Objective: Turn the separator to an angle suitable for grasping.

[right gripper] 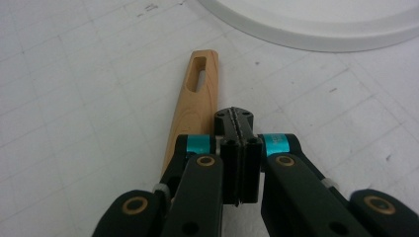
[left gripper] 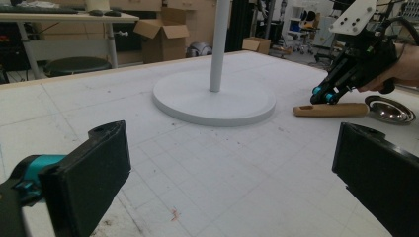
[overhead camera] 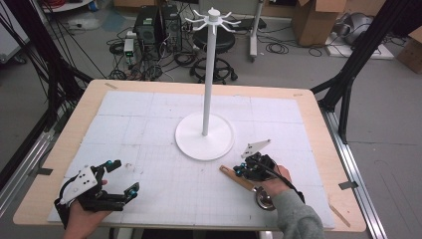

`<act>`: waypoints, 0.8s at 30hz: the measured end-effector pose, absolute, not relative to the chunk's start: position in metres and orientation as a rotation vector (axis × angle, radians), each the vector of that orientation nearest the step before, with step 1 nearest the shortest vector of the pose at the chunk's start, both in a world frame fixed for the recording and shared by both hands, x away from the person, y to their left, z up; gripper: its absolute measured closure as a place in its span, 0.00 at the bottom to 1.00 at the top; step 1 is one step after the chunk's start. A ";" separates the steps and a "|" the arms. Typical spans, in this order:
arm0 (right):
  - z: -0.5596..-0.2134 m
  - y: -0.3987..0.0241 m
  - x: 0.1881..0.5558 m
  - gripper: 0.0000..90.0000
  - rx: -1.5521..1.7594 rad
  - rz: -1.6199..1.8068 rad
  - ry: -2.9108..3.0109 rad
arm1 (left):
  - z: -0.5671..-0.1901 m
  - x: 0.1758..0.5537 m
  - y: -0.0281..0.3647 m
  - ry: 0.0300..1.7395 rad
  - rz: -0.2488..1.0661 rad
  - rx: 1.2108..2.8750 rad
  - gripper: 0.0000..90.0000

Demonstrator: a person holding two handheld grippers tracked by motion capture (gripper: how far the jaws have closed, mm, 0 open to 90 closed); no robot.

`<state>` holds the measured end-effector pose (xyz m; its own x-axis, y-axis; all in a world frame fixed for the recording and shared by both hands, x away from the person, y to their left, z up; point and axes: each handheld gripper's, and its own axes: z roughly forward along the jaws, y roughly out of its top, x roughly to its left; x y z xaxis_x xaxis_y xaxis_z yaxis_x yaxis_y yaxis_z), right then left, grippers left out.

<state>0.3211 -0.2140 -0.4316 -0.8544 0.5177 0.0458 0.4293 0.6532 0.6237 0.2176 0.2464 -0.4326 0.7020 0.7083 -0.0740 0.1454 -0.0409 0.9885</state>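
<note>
Two grippers work this table: the left gripper [left gripper: 232, 182] waits spread wide near the front-left corner. The right gripper [right gripper: 237, 163], jaws pressed together and empty, hovers over the ladle's wooden handle [right gripper: 193, 106] near the front-right edge, beside the stand's white base [overhead camera: 204, 136], seemingly positioning for a pickup.

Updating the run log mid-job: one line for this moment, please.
left gripper open, idle | right gripper shut, empty, beside wooden-handled steel ladle | ladle flat on table | white hook stand bare

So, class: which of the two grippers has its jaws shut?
The right gripper, beside the wooden handle: its jaws press together, empty. The left gripper gapes wide.
</note>
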 end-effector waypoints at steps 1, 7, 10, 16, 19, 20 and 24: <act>-0.431 -0.213 0.321 1.00 0.773 0.974 2.738 | -0.433 0.218 0.247 0.716 0.523 1.578 0.02; -0.430 -0.206 0.317 1.00 0.733 0.965 2.773 | -0.433 0.217 0.247 0.719 0.524 1.572 0.02; -0.430 -0.204 0.316 1.00 0.701 0.969 2.788 | -0.433 0.217 0.247 0.717 0.523 1.574 0.02; -0.429 -0.200 0.312 1.00 0.642 0.959 2.826 | -0.432 0.218 0.247 0.716 0.523 1.579 0.02; -0.429 -0.199 0.310 1.00 0.611 0.963 2.847 | -0.433 0.218 0.247 0.716 0.523 1.579 0.02; -0.429 -0.198 0.308 1.00 0.608 0.961 2.845 | -0.433 0.218 0.247 0.716 0.522 1.579 0.02; -0.427 -0.200 0.307 1.00 0.593 0.957 2.841 | -0.433 0.219 0.246 0.713 0.522 1.579 0.02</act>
